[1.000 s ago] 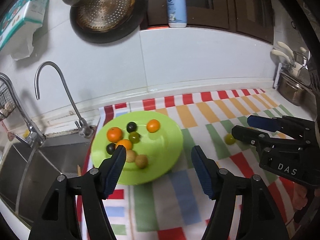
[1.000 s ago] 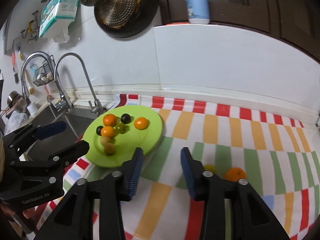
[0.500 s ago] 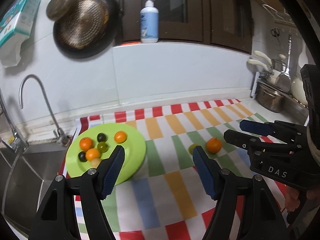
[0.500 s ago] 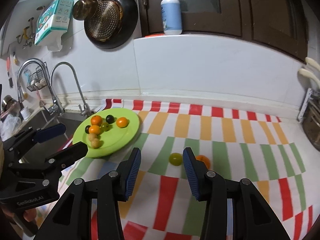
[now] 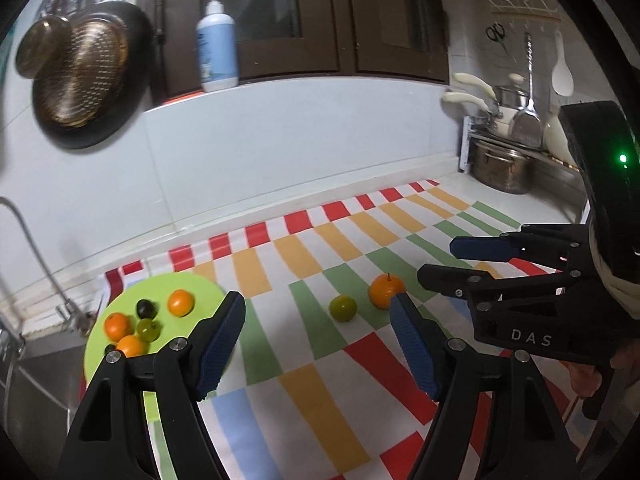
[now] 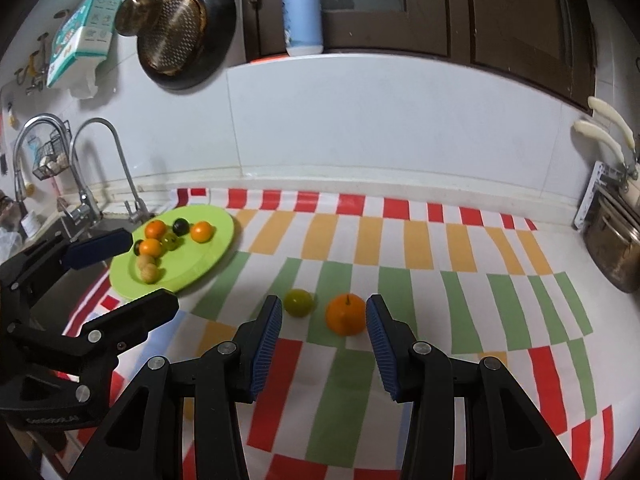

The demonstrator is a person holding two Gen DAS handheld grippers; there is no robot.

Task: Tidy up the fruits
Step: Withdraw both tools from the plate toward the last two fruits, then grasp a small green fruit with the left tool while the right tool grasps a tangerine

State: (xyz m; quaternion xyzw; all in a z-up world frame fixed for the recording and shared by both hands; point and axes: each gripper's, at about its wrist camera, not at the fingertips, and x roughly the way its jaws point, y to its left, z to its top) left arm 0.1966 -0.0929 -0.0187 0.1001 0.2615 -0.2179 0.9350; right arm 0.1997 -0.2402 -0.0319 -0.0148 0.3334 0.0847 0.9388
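A lime green plate (image 6: 208, 256) at the cloth's left end holds several small fruits: orange, green, dark and tan ones; it also shows in the left wrist view (image 5: 120, 304). A loose orange (image 6: 345, 314) and a loose green fruit (image 6: 298, 302) lie on the checked cloth, also in the left wrist view as the orange (image 5: 386, 291) and the green fruit (image 5: 343, 308). My right gripper (image 6: 324, 340) is open and empty, just short of the two loose fruits. My left gripper (image 5: 318, 340) is open and empty, right of the plate. Each gripper shows in the other's view.
A sink with taps (image 6: 92, 160) lies left of the plate. A steel pot (image 6: 612, 252) and utensil rack stand at the right end. A soap bottle (image 6: 302, 12) sits on the ledge above the backsplash. A pan (image 6: 184, 24) hangs on the wall.
Both grippers have pulled back and swung right from the plate toward the two loose fruits. The right gripper has opened wider and now frames them. No fruit has moved.
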